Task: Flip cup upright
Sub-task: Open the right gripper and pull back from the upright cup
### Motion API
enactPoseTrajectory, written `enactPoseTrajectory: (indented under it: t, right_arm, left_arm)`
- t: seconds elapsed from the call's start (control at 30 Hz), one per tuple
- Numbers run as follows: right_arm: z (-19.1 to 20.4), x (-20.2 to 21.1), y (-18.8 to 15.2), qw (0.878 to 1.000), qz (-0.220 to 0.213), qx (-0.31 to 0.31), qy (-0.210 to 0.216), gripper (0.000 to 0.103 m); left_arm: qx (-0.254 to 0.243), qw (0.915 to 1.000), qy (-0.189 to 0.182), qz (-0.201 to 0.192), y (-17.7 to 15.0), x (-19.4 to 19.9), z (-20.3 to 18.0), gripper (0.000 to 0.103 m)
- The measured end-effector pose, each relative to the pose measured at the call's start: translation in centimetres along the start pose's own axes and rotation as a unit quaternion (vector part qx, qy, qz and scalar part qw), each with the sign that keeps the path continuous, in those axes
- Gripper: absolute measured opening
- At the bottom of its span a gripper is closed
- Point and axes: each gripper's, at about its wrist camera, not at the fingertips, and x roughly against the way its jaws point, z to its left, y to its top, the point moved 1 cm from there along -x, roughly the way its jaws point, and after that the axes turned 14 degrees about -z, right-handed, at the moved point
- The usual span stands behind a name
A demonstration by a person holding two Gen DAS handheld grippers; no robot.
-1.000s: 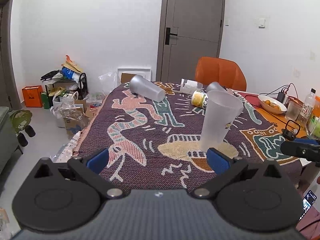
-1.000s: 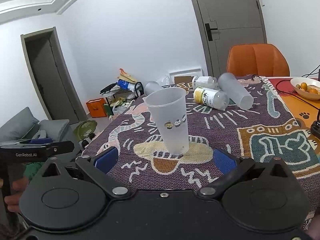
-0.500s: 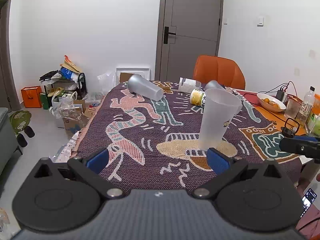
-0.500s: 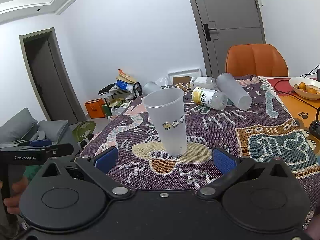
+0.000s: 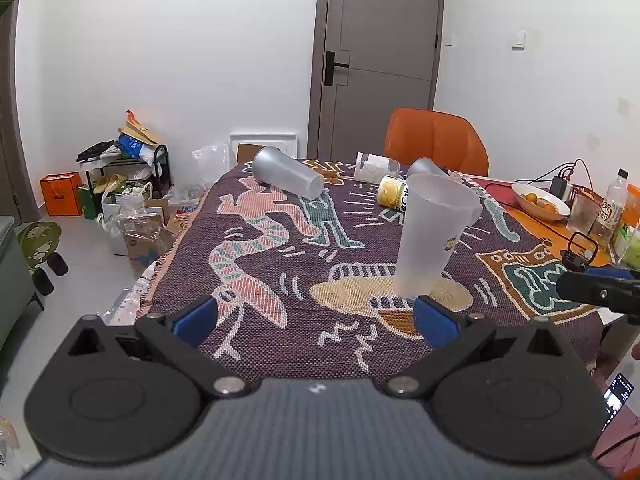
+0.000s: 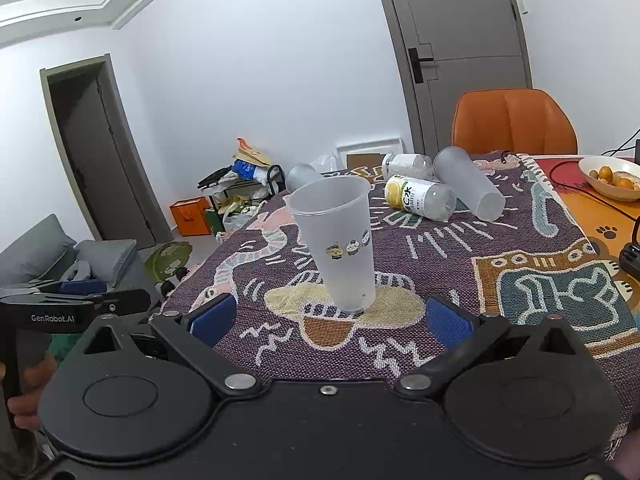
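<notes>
White lettering "GenRobot.AI" runs along the black body of the left hand-held gripper (image 6: 76,306), at 9 o'clock in the right wrist view. The yellow-labelled bottle (image 6: 420,198) lying on the bench at 1 o'clock from the upright cup (image 6: 334,242) carries large dark characters that look like "C" followed by "水"; the smaller print is too fine to read. The label on the upright bottle (image 5: 611,210), at 3 o'clock in the left wrist view, bears illegible characters.
</notes>
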Motion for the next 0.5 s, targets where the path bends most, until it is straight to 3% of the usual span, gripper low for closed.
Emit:
enactPoseTrajectory:
  t: [0.5]
  right_arm:
    - [-0.05, -0.21, -0.14, 1.000, 0.003, -0.001, 0.001, 0.103]
  left_arm:
    - [0.003, 1.0000, -0.005, 0.004, -0.37, -0.38, -0.20, 0.103]
